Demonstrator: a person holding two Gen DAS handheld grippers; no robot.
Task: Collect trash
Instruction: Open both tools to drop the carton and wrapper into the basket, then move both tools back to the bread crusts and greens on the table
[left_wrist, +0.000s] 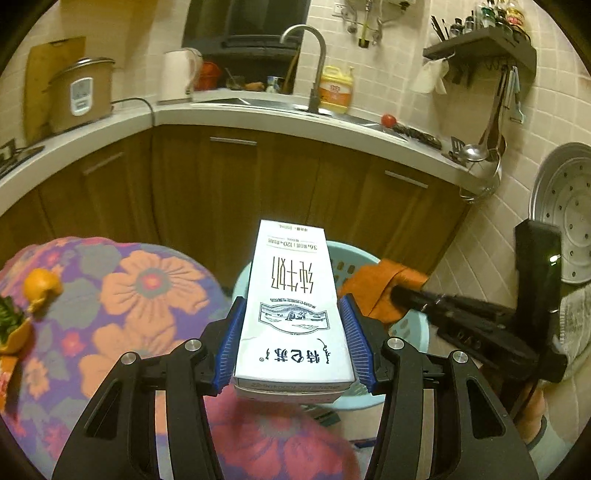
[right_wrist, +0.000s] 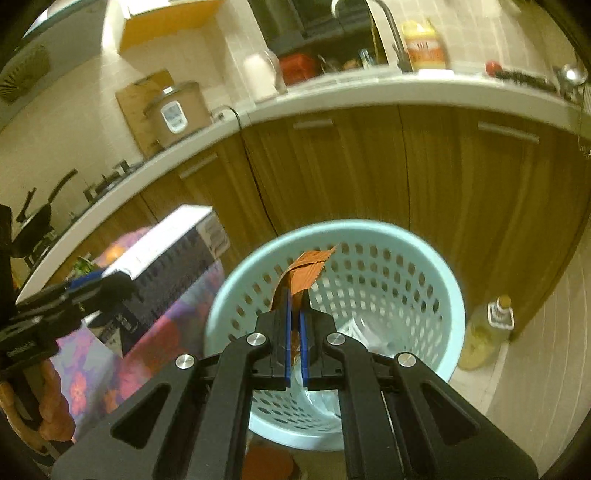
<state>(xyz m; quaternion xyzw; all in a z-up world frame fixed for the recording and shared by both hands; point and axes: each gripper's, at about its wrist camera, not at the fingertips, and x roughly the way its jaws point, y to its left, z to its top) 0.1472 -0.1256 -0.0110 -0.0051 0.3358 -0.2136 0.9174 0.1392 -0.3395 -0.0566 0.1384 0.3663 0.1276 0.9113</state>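
My left gripper (left_wrist: 293, 314) is shut on a white milk carton (left_wrist: 293, 306) with black print and holds it level above the edge of the flowered table. The carton (right_wrist: 177, 254) also shows at the left of the right wrist view. My right gripper (right_wrist: 295, 295) is shut on an orange wrapper (right_wrist: 308, 271) and holds it over the open mouth of the light blue perforated trash basket (right_wrist: 448, 295). In the left wrist view the wrapper (left_wrist: 376, 284) and the basket rim (left_wrist: 347, 251) sit just beyond the carton. White crumpled trash lies in the basket's bottom.
A flowered tablecloth (left_wrist: 122, 295) holds orange peel (left_wrist: 40, 286) and green scraps at the left. Brown cabinets (left_wrist: 258, 184) and a white counter with sink, kettle and rice cooker stand behind. A yellow oil bottle (right_wrist: 487, 332) stands on the floor right of the basket.
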